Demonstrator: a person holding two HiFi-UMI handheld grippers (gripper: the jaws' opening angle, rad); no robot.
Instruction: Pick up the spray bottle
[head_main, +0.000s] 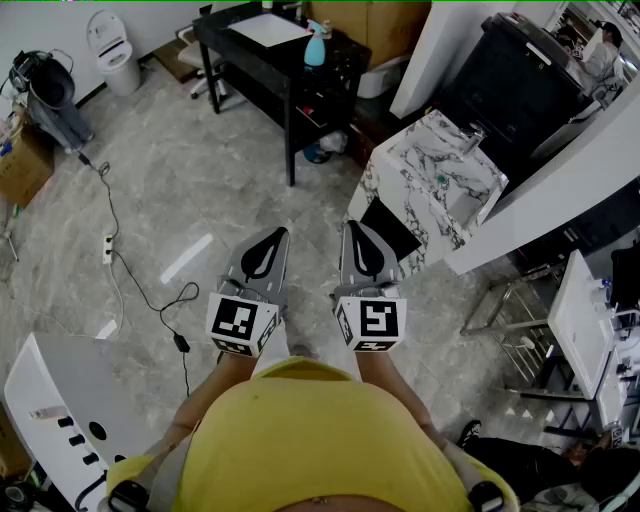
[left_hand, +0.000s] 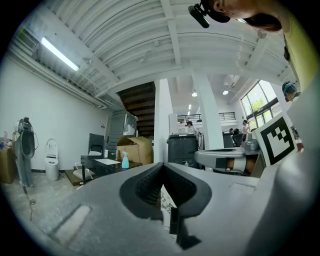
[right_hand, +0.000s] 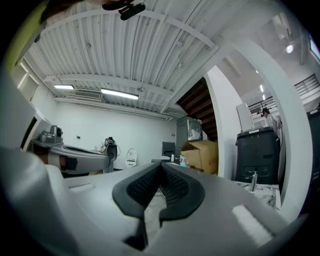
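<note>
The spray bottle (head_main: 315, 45) is pale blue and stands upright on a black table (head_main: 250, 55) at the far side of the room. It shows small and distant in the left gripper view (left_hand: 125, 161) and the right gripper view (right_hand: 182, 161). My left gripper (head_main: 277, 233) and right gripper (head_main: 351, 227) are held side by side, level, close to my body and far from the bottle. Both point toward the table. In each gripper view the jaws meet at the tips, left gripper (left_hand: 163, 164) and right gripper (right_hand: 161, 164), with nothing between them.
A marble counter with a sink (head_main: 440, 185) stands to the right, a black cabinet (head_main: 510, 80) behind it. A power strip and cable (head_main: 110, 245) lie on the tiled floor at the left. A white machine (head_main: 60, 400) stands at the lower left and a white bin (head_main: 112, 50) at the far left.
</note>
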